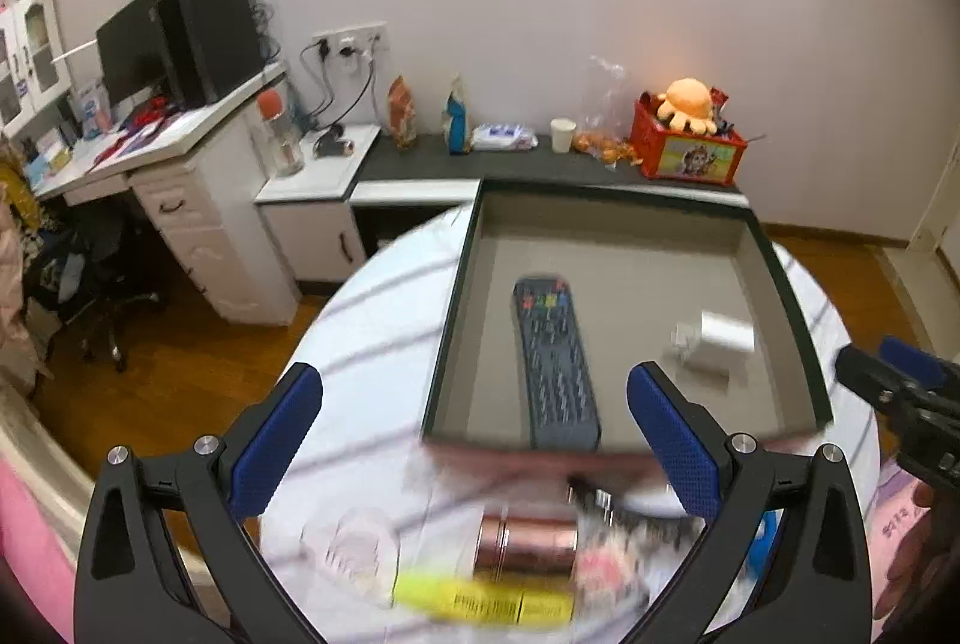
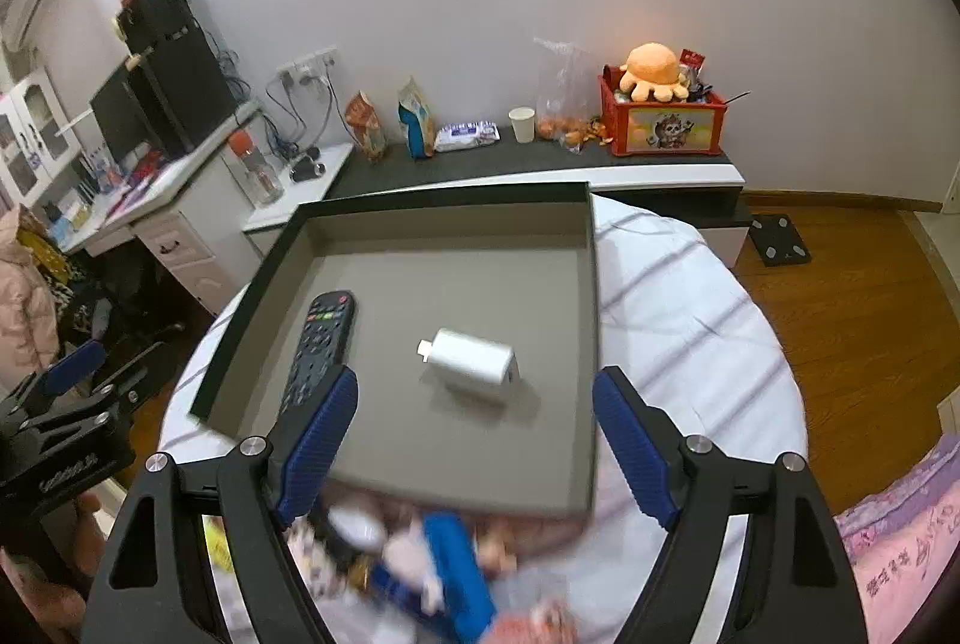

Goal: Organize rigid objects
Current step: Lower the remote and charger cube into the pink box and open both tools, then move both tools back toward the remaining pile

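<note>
Lying flat inside a shallow grey tray [image 2: 420,230] with dark rim: a long dark remote [image 2: 321,344], coloured buttons at its far end, and beside it, apart, a white boxy charger [image 2: 474,359] with a short plug stub. Tray set on a round white tabletop [image 2: 690,320] with faint stripes. Left hand-held gripper [image 1: 474,440] spread wide, empty. Right hand-held gripper [image 2: 474,455] likewise spread, empty. Blurred clutter near the tray's front edge, copper cylinder [image 1: 528,539] among it.

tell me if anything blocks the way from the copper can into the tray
Nothing visible does. The copper can lies just in front of the tray's near wall, and the tray floor beyond holds only the remote and the white charger, with bare space between them.
</note>
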A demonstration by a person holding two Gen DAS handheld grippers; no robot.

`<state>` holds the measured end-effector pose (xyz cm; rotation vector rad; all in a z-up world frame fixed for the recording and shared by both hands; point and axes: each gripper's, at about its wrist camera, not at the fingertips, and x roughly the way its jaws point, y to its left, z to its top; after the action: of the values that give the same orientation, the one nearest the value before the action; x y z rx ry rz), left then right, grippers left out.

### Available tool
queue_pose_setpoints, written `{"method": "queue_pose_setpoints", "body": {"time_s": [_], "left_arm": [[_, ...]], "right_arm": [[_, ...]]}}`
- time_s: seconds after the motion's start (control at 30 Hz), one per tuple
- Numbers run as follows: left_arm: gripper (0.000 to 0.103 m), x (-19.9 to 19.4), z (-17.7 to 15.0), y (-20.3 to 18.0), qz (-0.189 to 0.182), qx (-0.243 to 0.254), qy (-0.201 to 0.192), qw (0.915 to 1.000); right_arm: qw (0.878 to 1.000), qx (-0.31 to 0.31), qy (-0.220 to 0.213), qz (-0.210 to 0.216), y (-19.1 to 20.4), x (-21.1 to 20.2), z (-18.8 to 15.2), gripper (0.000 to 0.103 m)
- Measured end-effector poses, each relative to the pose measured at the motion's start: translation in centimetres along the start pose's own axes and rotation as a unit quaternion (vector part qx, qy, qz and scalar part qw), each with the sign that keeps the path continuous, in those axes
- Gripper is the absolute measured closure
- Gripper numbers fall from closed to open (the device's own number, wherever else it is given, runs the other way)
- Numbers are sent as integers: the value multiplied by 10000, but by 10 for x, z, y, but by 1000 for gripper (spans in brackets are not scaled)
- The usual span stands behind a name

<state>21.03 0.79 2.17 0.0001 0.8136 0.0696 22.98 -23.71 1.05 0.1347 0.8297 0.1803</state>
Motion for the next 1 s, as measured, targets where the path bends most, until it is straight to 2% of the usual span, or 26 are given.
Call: {"method": "queue_pose_setpoints", "body": {"time_s": [0.2,0.33,0.4,0.53,0.7,1.0], "left_arm": [[0,-23,-54,0,-266,-153,144,9994],[0,-31,-81,-6,-81,-97,181,9998],[0,-35,-89,-6,-126,-104,208,9996],[0,-39,-106,1,-81,-113,199,9997],[0,-31,-121,12,-423,-29,379,9984],[0,-31,-120,19,-819,223,410,9955]], "right_arm": [[9998,-72,162,-69,-4,-28,-54,21],[9991,-77,397,-95,-6,-27,-84,21],[9984,-94,547,-110,-8,-23,-96,21],[9974,-105,665,-243,-10,-26,-109,21],[9976,83,550,-424,-6,-33,-115,21],[9945,359,392,-903,14,-58,-128,21]]}}
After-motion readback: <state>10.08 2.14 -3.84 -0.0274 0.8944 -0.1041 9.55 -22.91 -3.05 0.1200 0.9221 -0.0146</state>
